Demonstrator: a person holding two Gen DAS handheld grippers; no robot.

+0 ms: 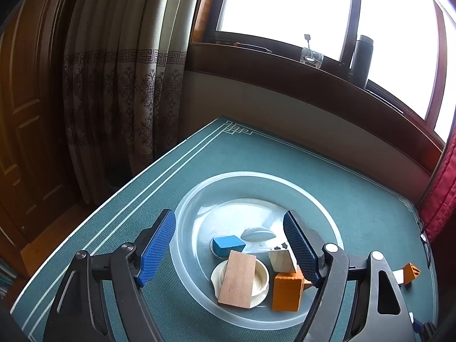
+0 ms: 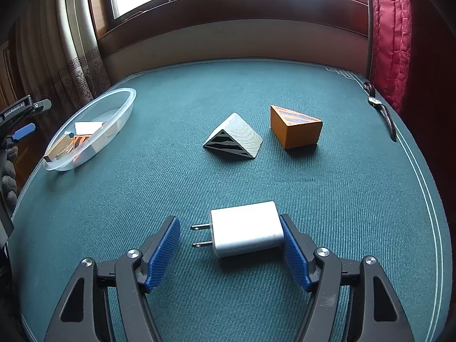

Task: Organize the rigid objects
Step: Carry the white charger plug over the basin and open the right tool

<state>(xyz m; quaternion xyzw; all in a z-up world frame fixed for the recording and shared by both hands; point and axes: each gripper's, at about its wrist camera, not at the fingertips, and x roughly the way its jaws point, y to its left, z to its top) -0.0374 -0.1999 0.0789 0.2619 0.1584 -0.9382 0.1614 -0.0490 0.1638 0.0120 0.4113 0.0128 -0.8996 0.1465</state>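
A clear plastic bowl (image 1: 188,259) on the green table holds a blue block (image 1: 228,243), a brown wooden plank (image 1: 238,279), an orange block (image 1: 286,292), a pale wedge (image 1: 280,260) and a cream lid (image 1: 263,278). My left gripper (image 1: 230,252) is open and empty above the bowl. In the right wrist view my right gripper (image 2: 230,252) is open around a white plug charger (image 2: 246,233) lying on the table, its right pad touching it. A pale striped wedge (image 2: 236,138) and an orange wedge (image 2: 296,131) lie farther off. The bowl (image 2: 119,114) sits far left.
A wristwatch (image 2: 382,108) lies at the table's right edge by a red quilted cover (image 2: 390,37). Curtains (image 1: 122,85) hang at left. A glass (image 1: 312,57) and a dark bottle (image 1: 362,59) stand on the windowsill behind the table.
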